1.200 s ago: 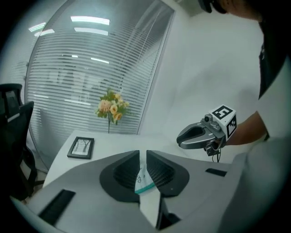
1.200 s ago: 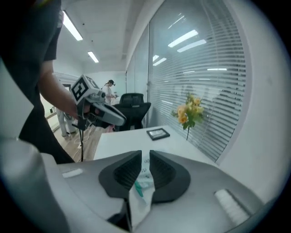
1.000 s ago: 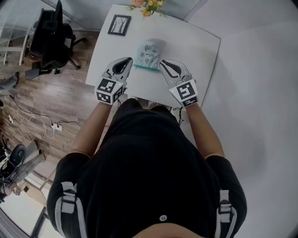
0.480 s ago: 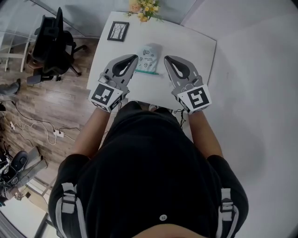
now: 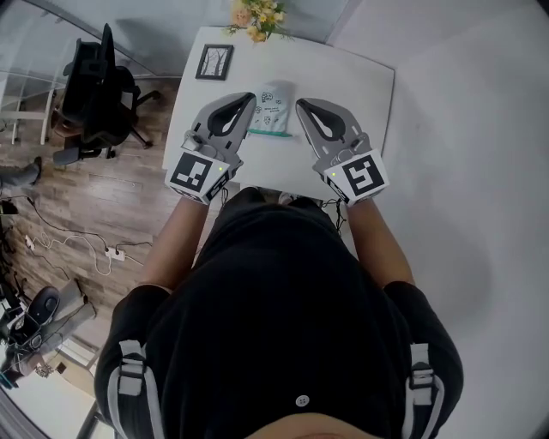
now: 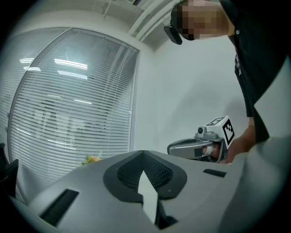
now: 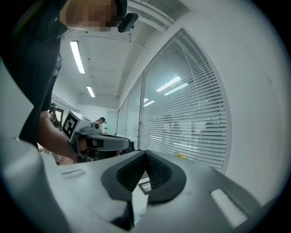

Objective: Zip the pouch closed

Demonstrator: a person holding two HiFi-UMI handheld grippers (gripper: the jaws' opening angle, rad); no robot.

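The pouch, pale with printed figures and a teal zipper strip along its near edge, lies flat on the white table. Both grippers hover level above the table, well over the pouch and not touching it. My left gripper is at the pouch's left, shut with nothing in it; its closed jaws point at the window blinds. My right gripper is at the pouch's right, also shut and empty. Each gripper view shows the other gripper alongside.
A framed picture lies at the table's back left and a bunch of flowers at the back edge. An office chair stands on the wooden floor to the left. Cables lie on the floor.
Both grippers have risen from the pouch's zipper ends on the table and now hang higher, nearer the head camera. The pouch stays flat on the table.
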